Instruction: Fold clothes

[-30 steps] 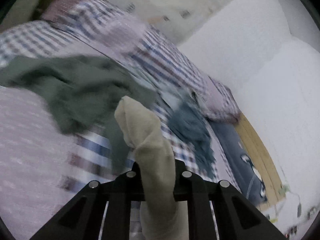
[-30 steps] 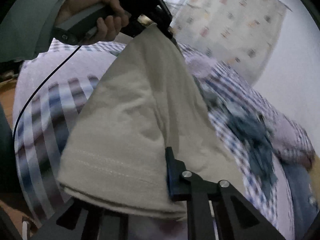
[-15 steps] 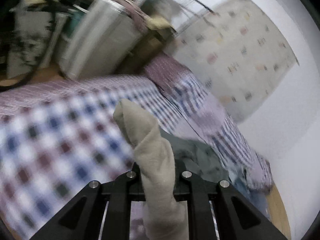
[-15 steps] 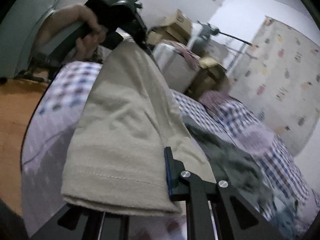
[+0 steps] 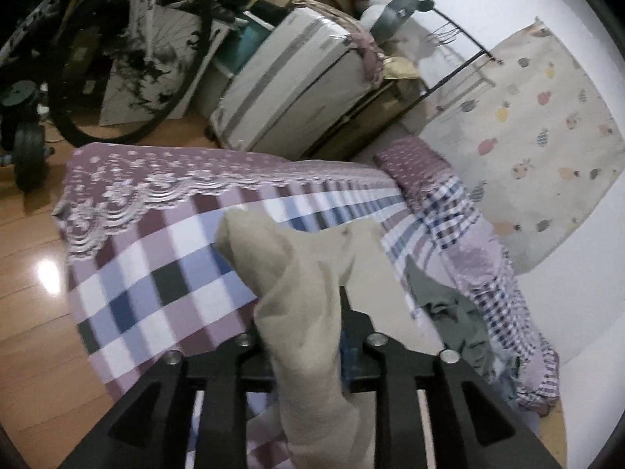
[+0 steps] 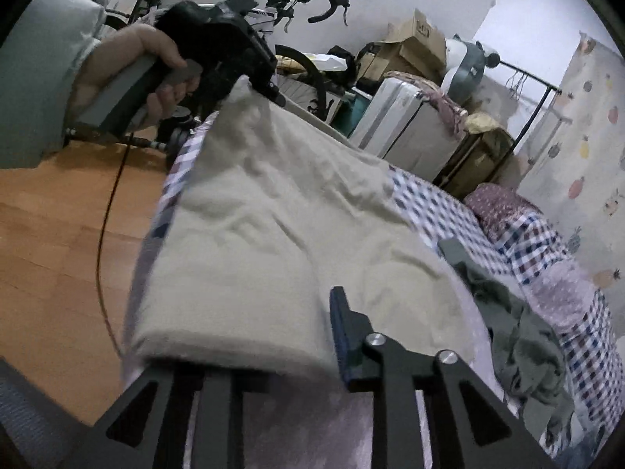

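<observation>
While both sets of jaws are clamped on the same beige garment [image 6: 273, 234], it hangs stretched between them above the bed [image 5: 156, 273]. Seen from its own camera, the left gripper [image 5: 308, 336] has a bunched corner of the cloth pinched between its jaws, the fabric rising past them in a rounded fold. Shown from the other side, the left gripper [image 6: 269, 90] is held by a hand [image 6: 129, 74] and bites the far upper corner. Nearer, the right gripper [image 6: 300, 336] holds the thick, doubled lower edge, which wraps over its left finger and hides it, so the grip is judged from the taut cloth. Between the two corners the garment slopes down, creased and partly folded over itself.

Beyond the garment, on the far side of it, a dark green garment [image 6: 523, 336] lies crumpled on the checked bedspread [image 5: 129, 297]. Farther past the bed stand a white suitcase [image 5: 289, 82] and a bicycle [image 5: 129, 58].

The risks lie in the grip and the landing. A bunched corner may slip out if the cloth is pulled tighter, dropping one side. Lowered unevenly, the layers could shift and set the creases in. Laid too close to the green garment, the two could tangle; too near the bed's edge, the cloth could slide to the wooden floor [image 6: 47, 234].
</observation>
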`<state>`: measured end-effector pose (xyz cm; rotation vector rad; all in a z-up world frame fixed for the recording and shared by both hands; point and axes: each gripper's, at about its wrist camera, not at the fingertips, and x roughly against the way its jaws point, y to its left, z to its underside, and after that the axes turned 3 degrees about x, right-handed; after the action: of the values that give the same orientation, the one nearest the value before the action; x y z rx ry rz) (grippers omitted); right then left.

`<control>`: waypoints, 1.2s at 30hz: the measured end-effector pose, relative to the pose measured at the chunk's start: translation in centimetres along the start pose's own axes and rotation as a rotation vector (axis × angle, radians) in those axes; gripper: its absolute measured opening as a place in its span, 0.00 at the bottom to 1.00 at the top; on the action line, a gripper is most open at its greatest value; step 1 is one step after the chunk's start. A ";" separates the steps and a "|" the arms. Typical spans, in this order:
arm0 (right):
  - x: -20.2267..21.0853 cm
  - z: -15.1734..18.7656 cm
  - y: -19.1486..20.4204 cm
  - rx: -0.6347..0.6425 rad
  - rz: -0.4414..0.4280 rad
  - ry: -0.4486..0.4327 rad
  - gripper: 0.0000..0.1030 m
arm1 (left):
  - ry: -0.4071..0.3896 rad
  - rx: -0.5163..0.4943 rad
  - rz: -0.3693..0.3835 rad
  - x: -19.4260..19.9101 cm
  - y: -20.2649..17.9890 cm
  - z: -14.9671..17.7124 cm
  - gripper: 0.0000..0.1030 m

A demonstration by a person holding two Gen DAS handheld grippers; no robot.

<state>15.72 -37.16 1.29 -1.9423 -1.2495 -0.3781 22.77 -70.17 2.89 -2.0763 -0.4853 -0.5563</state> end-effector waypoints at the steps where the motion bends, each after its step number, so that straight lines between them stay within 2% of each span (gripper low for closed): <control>1: 0.8 0.3 -0.2 -0.007 -0.013 -0.001 0.37 | -0.014 0.004 -0.020 0.6 0.1 0.0 0.42; 2: 1.7 0.6 -0.4 -0.010 -0.019 -0.003 0.43 | -0.037 0.013 -0.032 1.4 0.4 -0.1 0.47; 4: 3.7 1.3 -0.8 -0.016 -0.034 -0.005 0.45 | -0.085 0.026 -0.041 3.1 0.8 -0.6 0.67; 7: 7.5 2.7 -1.5 -0.050 -0.029 -0.020 0.48 | -0.132 0.003 -0.038 5.8 0.2 -1.2 0.71; 10: 11.2 3.7 -3.7 -0.143 -0.014 -0.056 0.55 | -0.164 -0.082 -0.025 8.3 -2.6 -0.9 0.77; 12: 14.0 4.5 -5.2 -0.210 0.010 -0.077 0.68 | -0.186 -0.158 0.000 9.9 -5.3 -0.1 0.79; 13: 15.4 4.9 -6.0 -0.242 0.025 -0.086 0.71 | -0.194 -0.203 0.019 10.7 -7.0 0.6 0.80; 19: 24.9 8.1 -10.3 -0.396 0.126 -0.137 0.79 | -0.161 -0.476 0.166 13.2 -19.7 7.6 0.85; 23: 31.8 11.1 -12.5 -0.480 0.242 -0.164 0.84 | -0.120 -0.636 0.270 14.7 -28.1 12.8 0.85; 30: 41.7 17.5 -16.1 -0.644 0.478 -0.165 0.92 | -0.022 -0.742 0.371 14.3 -36.3 22.7 0.86; 34: 44.7 20.1 -17.6 -0.732 0.601 -0.115 0.94 | 0.035 -0.798 0.425 14.1 -40.8 28.3 0.98; 36: 46.0 21.3 -18.3 -0.772 0.653 -0.092 0.96 | 0.064 -0.826 0.452 13.9 -43.0 31.2 0.99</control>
<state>18.24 11.76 23.69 -2.9031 -0.4561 -0.4659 17.50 -19.86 24.23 -2.8131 0.3251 -0.6014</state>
